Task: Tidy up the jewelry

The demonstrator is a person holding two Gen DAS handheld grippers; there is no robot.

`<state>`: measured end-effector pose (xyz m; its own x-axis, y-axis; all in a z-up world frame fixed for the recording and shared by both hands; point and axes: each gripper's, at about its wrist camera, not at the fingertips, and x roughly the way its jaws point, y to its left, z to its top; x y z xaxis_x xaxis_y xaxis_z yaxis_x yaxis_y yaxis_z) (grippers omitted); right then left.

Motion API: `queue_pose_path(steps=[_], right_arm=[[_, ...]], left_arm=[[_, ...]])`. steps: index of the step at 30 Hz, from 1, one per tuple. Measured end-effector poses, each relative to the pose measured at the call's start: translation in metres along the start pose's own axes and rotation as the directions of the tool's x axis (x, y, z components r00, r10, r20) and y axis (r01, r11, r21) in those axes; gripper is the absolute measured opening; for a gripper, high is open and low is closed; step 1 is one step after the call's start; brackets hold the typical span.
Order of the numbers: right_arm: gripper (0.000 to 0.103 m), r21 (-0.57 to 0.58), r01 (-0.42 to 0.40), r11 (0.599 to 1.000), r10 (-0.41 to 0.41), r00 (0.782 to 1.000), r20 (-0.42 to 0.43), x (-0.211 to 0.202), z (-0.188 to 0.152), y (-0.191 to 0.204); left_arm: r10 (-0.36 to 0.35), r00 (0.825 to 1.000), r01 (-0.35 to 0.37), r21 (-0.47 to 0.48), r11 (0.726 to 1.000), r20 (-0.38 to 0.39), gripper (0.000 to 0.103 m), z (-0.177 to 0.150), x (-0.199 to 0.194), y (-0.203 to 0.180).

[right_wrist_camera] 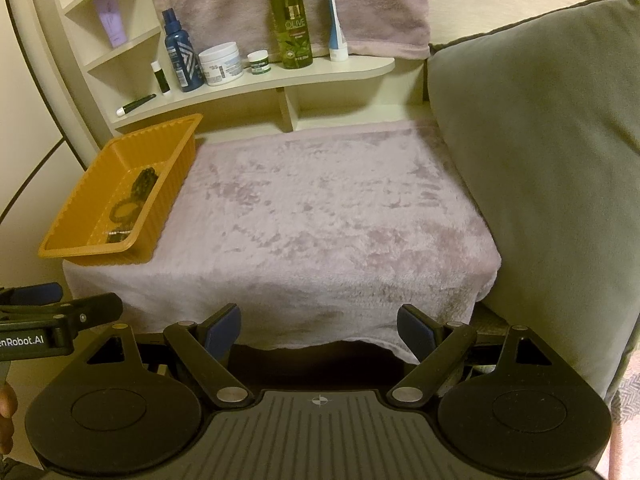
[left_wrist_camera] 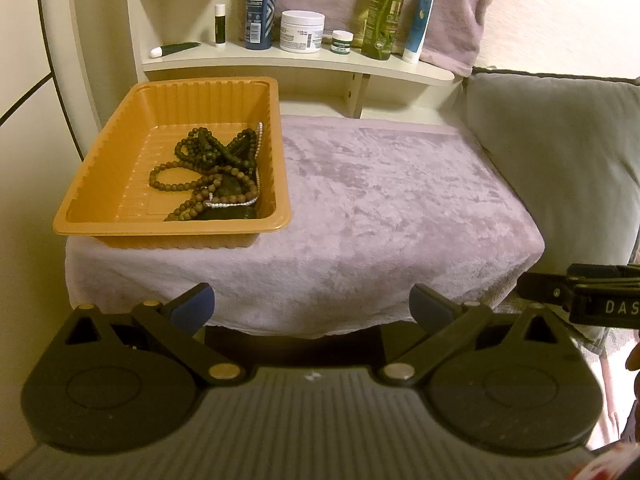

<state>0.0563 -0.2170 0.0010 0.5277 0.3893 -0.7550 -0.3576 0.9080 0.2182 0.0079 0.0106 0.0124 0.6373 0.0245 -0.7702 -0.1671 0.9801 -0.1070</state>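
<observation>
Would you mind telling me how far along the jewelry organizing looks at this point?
Done: the bead strands and a pearl strand lie heaped together in the orange tray, and none lie on the lilac towel. In hand: nothing; the left gripper and right gripper are both open and empty, short of the towel's near edge. Left: possibly untangling the pile, though the job may be nearly finished.

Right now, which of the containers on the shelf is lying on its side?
The dark green tube with the white cap, at the shelf's left end. The bottles, jars and other tubes all stand upright.
</observation>
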Motion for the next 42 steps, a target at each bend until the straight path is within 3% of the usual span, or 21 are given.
queue_pose_path(steps=[42], right_arm=[[0.085,0.0,-0.002,1.0,0.002,1.0,0.006,-0.0017,0.002,-0.005]], left_arm=[[-0.001,1.0,0.001,-0.004,1.0,0.001,0.103,-0.0002,-0.0005,0.0008]])
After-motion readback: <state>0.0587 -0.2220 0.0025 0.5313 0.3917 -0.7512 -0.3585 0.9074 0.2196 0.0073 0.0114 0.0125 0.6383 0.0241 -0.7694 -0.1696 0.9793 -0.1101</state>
